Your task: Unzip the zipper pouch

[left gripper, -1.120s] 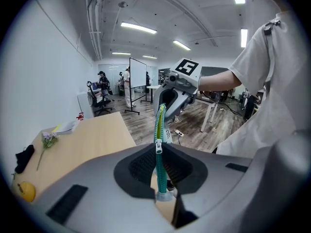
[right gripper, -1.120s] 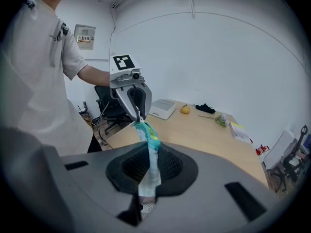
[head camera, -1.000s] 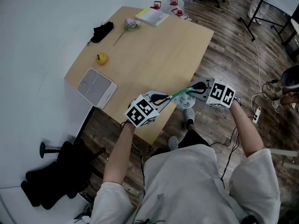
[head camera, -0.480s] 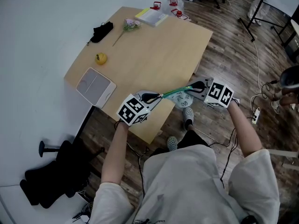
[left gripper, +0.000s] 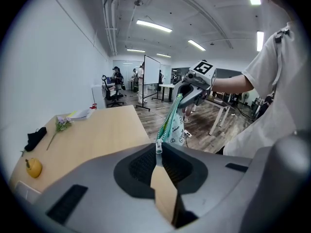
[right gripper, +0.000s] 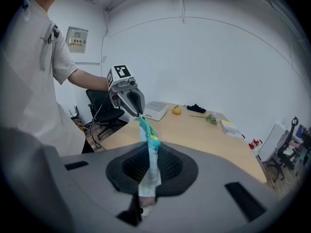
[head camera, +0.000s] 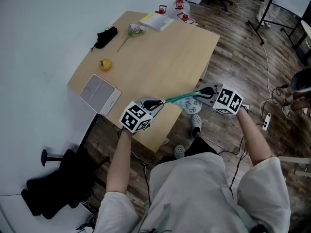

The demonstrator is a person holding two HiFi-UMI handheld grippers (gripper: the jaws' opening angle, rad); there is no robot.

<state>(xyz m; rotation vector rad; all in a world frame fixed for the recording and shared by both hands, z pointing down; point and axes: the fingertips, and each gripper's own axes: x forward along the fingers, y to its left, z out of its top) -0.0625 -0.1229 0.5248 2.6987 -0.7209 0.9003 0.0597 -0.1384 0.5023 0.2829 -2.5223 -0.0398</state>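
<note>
The wooden floor lies open on the right of the head view, crossed only by cables and stands near the frame's edge. The wooden table fills the upper middle, and its near corner reaches down under the left gripper. The zipper pouch hangs in the air at mid-frame, just off that table's right edge, its green zipper drawn taut between the two tools; the right gripper is clamped on the pouch's fabric end; the left gripper's jaws, almost together, nip the small metal zipper pull. The step in hand looks like the draw along the teeth; it likely goes best with the left gripper pulling straight along the zipper's line, toward the lower left, while the right anchors its end, so the tape stays tight and the thin pull does not slip free. A low pull could knock the table's corner; a level one has free air. The white flat box and yellow fruit sit well apart, at upper left.
</note>
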